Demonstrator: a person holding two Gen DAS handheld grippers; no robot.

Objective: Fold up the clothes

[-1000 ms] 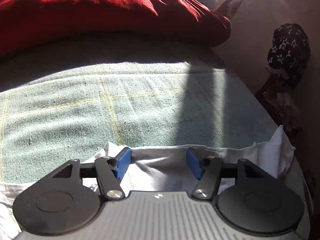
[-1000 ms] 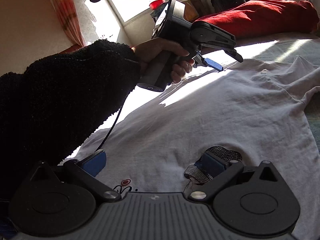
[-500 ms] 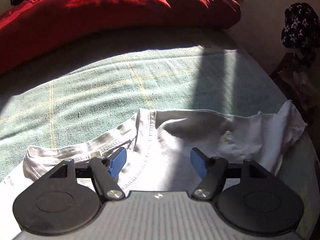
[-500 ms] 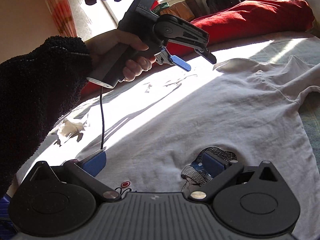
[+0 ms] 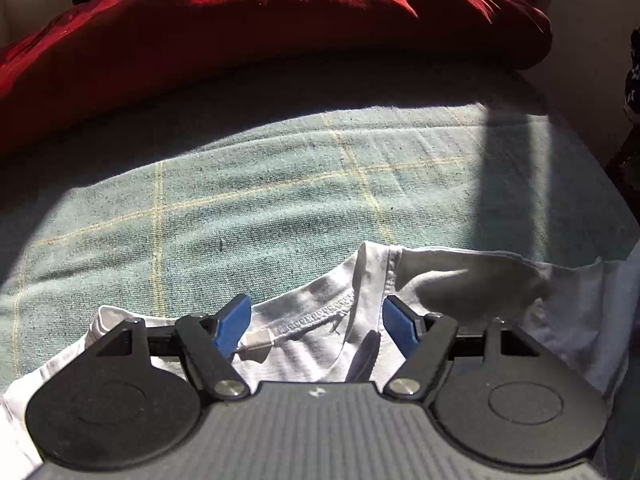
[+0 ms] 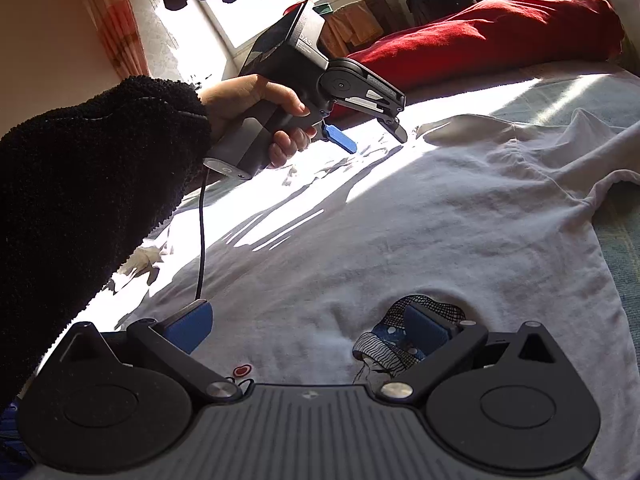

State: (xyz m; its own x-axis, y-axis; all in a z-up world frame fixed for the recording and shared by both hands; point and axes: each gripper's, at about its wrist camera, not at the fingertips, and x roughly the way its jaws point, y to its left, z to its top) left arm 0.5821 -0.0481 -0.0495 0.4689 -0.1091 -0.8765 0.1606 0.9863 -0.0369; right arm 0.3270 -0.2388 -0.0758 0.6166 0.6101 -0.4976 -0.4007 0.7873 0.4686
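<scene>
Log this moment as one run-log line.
stage: shirt spread, unfolded | left gripper: open, above collar | right gripper: open, over white T-shirt print | surface: green bedspread

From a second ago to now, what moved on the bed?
The left gripper rose and tipped downward, so the white T-shirt collar came into its view. Its fingers spread wider, holding nothing. The right gripper, the shirt and the red pillow stayed put.

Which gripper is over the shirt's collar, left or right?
The left gripper: the white T-shirt collar and its tag lie between its open jaws. The right gripper sits over the printed chest graphic instead.
</scene>
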